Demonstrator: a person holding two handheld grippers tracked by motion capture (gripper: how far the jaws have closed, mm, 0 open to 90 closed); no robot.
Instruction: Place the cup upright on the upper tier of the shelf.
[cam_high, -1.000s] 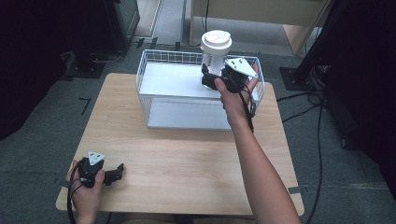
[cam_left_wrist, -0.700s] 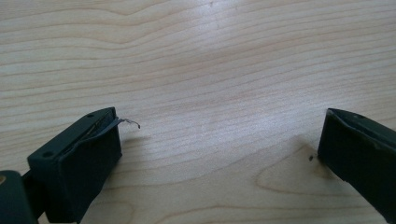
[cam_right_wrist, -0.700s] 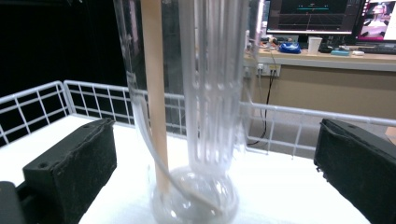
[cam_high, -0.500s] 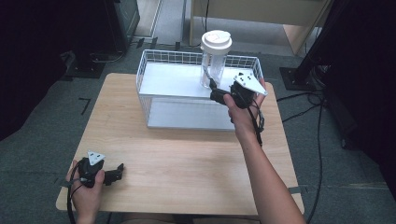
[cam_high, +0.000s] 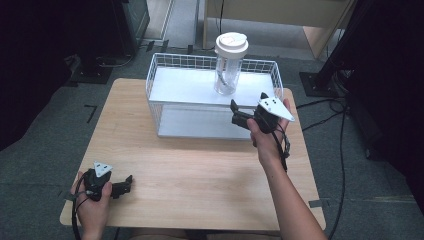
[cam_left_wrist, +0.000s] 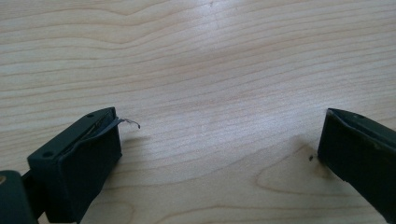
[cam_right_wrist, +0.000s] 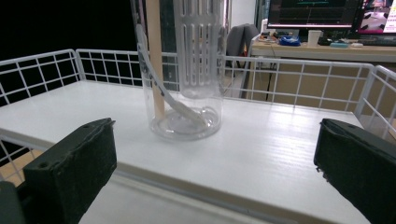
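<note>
Bottle (cam_high: 228, 65) stood upright on the white shelf (cam_high: 185, 87) of the wire rack (cam_high: 162, 107), apart from my right gripper (cam_high: 239, 114), whose jaws hung wide apart just in front of it. Being tall, clear and top-heavy under its white lid (cam_high: 231, 44), it could have tipped against the rack's wire had a jaw clipped it. My left gripper (cam_high: 122, 186) lay wide apart on the table (cam_high: 200, 170), too far off to steady anything.

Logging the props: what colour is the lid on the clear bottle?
White; the lid shows best in the high view, atop the clear bottle.
</note>
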